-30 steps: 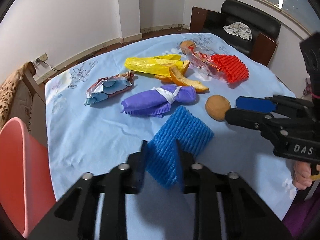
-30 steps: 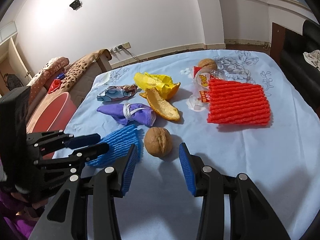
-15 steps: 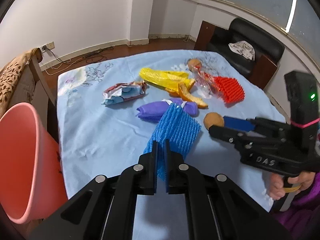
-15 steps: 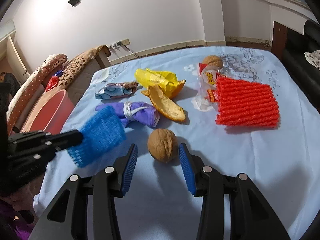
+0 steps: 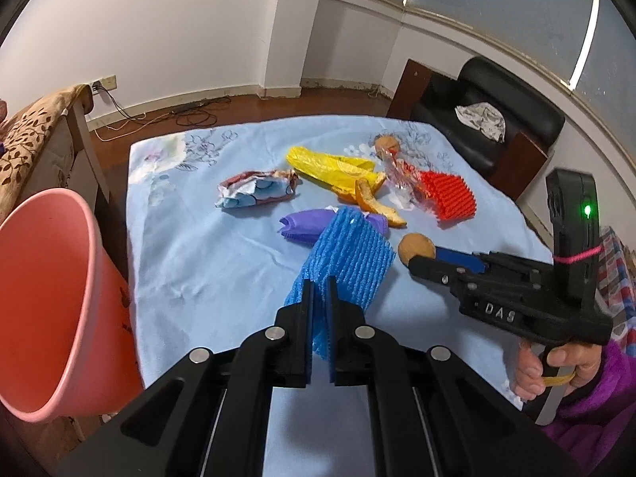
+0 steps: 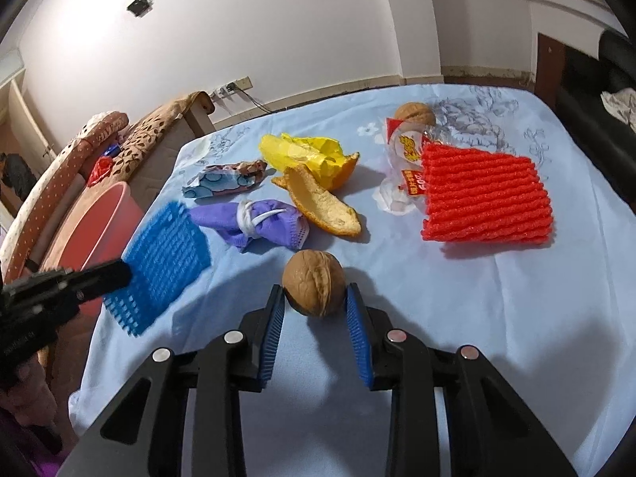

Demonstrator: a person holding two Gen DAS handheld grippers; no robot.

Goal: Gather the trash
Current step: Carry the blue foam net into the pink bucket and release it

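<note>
Desk (image 5: 190, 246) under a pale blue flowered cloth fills both views. Beside its left edge stands a pink plastic bucket (image 5: 51, 298), whose open mouth shows fully in the left wrist view, while the right wrist view catches only its rim (image 6: 107, 206) behind the left gripper (image 6: 119, 274). A black armchair (image 5: 489, 119) with a crumpled cloth on its seat is clear only in the left view; the right view cuts it off at the frame edge.

The red foam fruit net (image 6: 485, 198) lies flat and whole in the right view, foreshortened in the left. The blue foam fruit net (image 5: 346, 262) hangs lifted off the desk, pinched in the left gripper (image 5: 320, 306), whose jaws are closed narrow on it; it hides part of the purple tied cloth bundle (image 6: 258, 222). Yellow plastic bag (image 6: 302, 155), orange peel (image 6: 322, 202), printed crumpled wrapper (image 6: 226, 179) and a clear snack packet (image 6: 405, 159) lie mid-desk.

The near brown walnut (image 6: 314, 282) sits on the desk between the blue pads of the right gripper (image 6: 316, 302), whose jaws have just been closing around it; whether the pads already press it I cannot tell. A second walnut (image 6: 413, 113) rests at the far edge. A hand (image 5: 556, 365) grips the right handle.
</note>
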